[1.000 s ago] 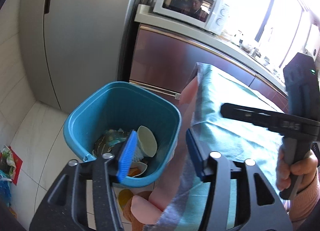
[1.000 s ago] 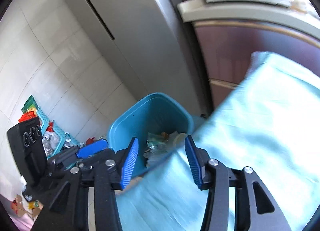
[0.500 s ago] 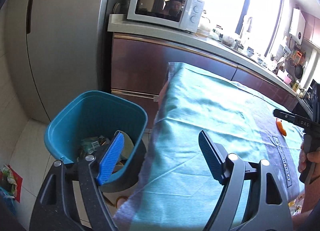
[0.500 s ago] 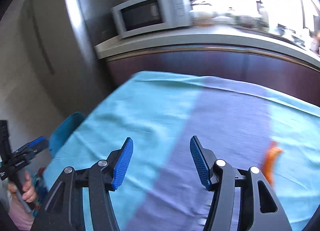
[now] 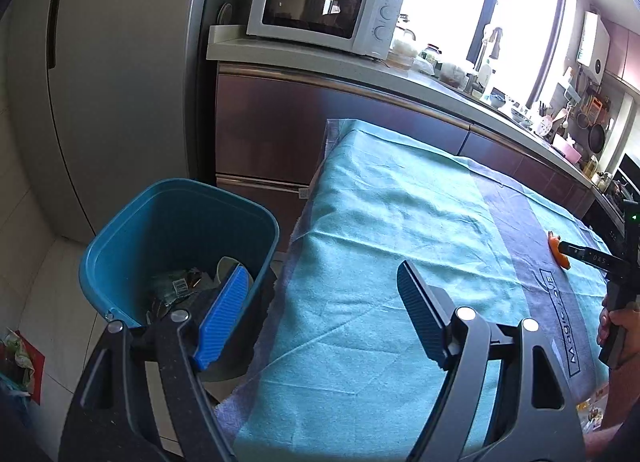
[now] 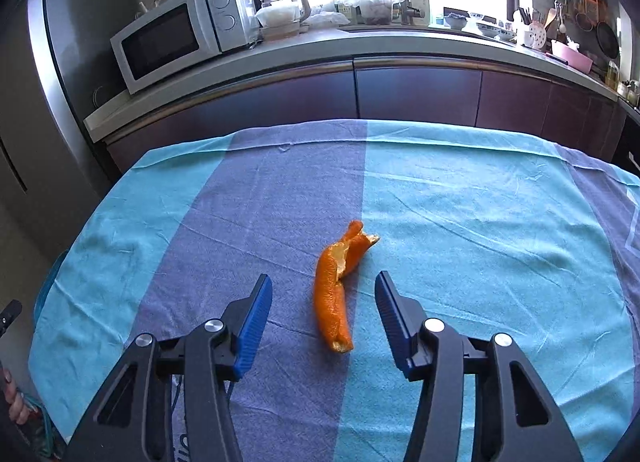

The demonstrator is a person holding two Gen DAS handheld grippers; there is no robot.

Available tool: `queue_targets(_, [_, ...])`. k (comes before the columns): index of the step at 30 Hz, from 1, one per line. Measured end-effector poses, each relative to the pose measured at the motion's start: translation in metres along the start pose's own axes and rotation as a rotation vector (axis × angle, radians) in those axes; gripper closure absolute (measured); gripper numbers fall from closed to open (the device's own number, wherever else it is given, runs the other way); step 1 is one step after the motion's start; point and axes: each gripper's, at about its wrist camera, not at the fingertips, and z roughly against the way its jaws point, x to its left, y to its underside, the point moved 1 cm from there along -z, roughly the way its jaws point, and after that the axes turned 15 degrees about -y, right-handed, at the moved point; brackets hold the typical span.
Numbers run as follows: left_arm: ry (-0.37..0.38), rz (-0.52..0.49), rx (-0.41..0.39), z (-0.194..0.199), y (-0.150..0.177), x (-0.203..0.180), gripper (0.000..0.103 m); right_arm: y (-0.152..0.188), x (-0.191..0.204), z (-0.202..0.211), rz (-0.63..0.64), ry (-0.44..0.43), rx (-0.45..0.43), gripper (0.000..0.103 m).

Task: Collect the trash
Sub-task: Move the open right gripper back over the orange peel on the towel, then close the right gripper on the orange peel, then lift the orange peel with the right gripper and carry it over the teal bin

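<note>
A curled strip of orange peel [image 6: 334, 294] is lying on the cloth-covered surface [image 6: 480, 229], right where a purple band of the cloth is meeting a turquoise one, with its torn, pale-lined end pointing toward the far counter. The right tool [image 6: 322, 320] is hanging just over it, its blue fingers [image 6: 254, 326] standing either side of the peel with a clear gap on each side; the jaws have just been closing in, yet they are not pressing on the peel. In the left wrist view the same peel [image 5: 557, 252] is showing as a small orange spot near the right edge of the cloth, with the right tool's dark tip just beside it and a person's hand [image 5: 618, 332] wrapping the handle below. The left tool [image 5: 320, 316] is standing wide, gripping nothing, poised over the near left corner of the surface [image 5: 380, 221]. A blue bin [image 5: 176, 246] is sitting on the floor just beside that corner, already holding wrappers and other scraps. Behind it a grey refrigerator [image 5: 120, 81] is standing, and a white microwave [image 5: 320, 17] is resting on the kitchen counter [image 5: 304, 61] under a bright window.
</note>
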Motion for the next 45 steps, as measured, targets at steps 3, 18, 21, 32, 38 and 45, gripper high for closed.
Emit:
queue_targets(3, [-0.003, -0.002, 0.001, 0.001, 0.0, -0.002, 0.027, 0.002, 0.001, -0.007, -0.012, -0.007, 0.022, 0.072])
queue_targets(18, [-0.026, -0.009, 0.003, 0.003, 0.0, -0.004, 0.032, 0.004, 0.054, -0.003, 0.066, -0.188, -0.001, 0.087])
queue_targets(21, [-0.023, -0.006, 0.001, 0.005, 0.001, -0.002, 0.032, 0.004, 0.09, -0.004, 0.138, -0.287, -0.001, 0.087])
queue_targets(32, [-0.038, 0.014, -0.019, 0.013, 0.002, 0.012, 0.034, 0.017, 0.222, -0.045, 0.349, -0.589, 0.113, 0.088])
queue_targets(38, [-0.059, 0.031, -0.016, 0.015, 0.005, 0.027, 0.035, 0.021, 0.272, -0.067, 0.448, -0.665, 0.179, 0.088])
queue_targets(45, [-0.084, 0.046, -0.017, 0.015, 0.004, 0.04, 0.037, 0.026, 0.313, -0.089, 0.508, -0.71, 0.238, 0.088])
